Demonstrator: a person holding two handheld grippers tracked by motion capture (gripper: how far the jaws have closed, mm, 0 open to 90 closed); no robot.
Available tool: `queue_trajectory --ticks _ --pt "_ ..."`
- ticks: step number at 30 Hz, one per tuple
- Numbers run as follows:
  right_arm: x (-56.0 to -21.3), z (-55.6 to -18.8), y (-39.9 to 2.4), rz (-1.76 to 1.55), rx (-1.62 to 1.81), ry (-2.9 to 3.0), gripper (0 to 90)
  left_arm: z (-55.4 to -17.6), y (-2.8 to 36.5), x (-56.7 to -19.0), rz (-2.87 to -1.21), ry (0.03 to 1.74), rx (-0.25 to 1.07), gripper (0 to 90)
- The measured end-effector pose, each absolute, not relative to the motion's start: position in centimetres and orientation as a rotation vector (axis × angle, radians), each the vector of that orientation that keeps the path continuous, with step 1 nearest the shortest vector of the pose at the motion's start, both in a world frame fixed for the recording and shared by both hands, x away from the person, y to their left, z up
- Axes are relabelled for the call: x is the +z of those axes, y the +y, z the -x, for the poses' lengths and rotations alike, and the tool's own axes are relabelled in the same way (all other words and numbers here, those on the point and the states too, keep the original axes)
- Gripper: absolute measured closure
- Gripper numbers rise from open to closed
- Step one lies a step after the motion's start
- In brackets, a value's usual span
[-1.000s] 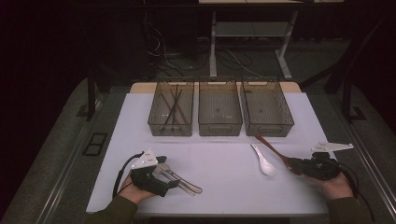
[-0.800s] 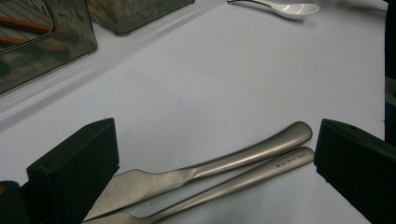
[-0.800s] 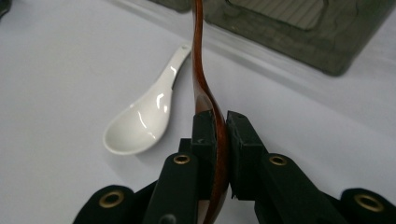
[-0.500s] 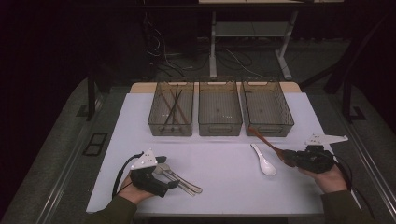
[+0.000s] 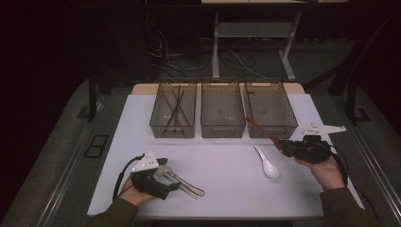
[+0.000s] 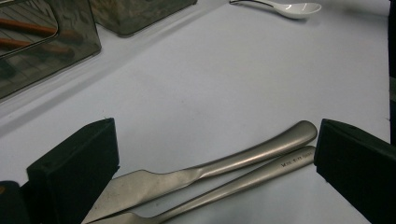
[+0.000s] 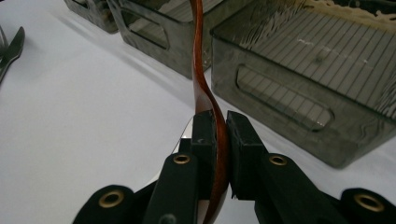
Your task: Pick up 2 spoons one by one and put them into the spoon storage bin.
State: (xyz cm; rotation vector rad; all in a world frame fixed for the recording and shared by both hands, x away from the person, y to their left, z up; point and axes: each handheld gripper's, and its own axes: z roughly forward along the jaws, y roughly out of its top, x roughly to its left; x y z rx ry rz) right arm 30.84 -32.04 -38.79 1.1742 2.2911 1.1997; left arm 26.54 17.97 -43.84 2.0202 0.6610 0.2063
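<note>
We start at the right gripper (image 5: pixel 283 144), lower right of the high view, held in the person's right hand (image 5: pixel 326 171). In the right gripper view its two black jaws are clamped on a reddish-brown wooden spoon (image 7: pixel 204 88); the pads (image 7: pixel 203 135) press the spoon from both sides at the base of the frame, and the handle runs up the centre toward the top edge. In the high view the same wooden spoon (image 5: pixel 262 130) slants up and left from the gripper, its far end over the front wall of the right bin (image 5: pixel 269 111).

The left gripper (image 5: pixel 166 176) sits lower left of the high view, in the person's left hand (image 5: pixel 135 193). In the left gripper view its jaws stand wide apart, one pad (image 6: pixel 77 163) at lower left and the other at lower right, neither touching anything. Between them lie two metal utensil handles (image 6: pixel 252 156) side by side on the white table mat (image 6: pixel 224 79), running from bottom centre up to the right.

Moving outward: a white ceramic spoon (image 5: pixel 266 162) lies on the mat just left of the right gripper, clear of it. Across the upper centre of the high view stand three smoky transparent bins in a row; the left bin (image 5: pixel 174 113) holds several dark sticks, the middle bin (image 5: pixel 222 111) is just beside it.
</note>
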Motion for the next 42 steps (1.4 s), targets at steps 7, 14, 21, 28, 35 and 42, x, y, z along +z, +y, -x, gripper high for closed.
queue_trajectory --ticks 7,14,21,28,35,42 --pt "-38.1 -32.0 -31.0 -1.161 1.201 2.282 81.6 -26.7 17.7 -43.9 -2.021 0.657 0.196 0.0" --pt "-37.8 -33.1 -30.0 -1.150 1.217 2.278 81.6 -26.7 17.4 -43.9 -2.028 0.642 0.189 0.0" --pt "-37.5 -34.3 -29.0 -1.156 1.223 2.283 81.6 -26.7 17.3 -43.9 -2.029 0.639 0.186 0.0" --pt "-37.1 -35.2 -28.2 -1.149 1.240 2.264 81.6 -26.7 17.4 -43.9 -2.027 0.640 0.185 0.0" --pt "-36.7 -36.6 -26.6 -1.139 1.269 2.271 81.6 -26.6 17.3 -44.0 -2.024 0.637 0.180 0.0" --pt "-36.4 -37.9 -24.8 -1.119 1.264 2.266 81.6 -26.7 17.4 -44.0 -2.020 0.641 0.181 0.0"
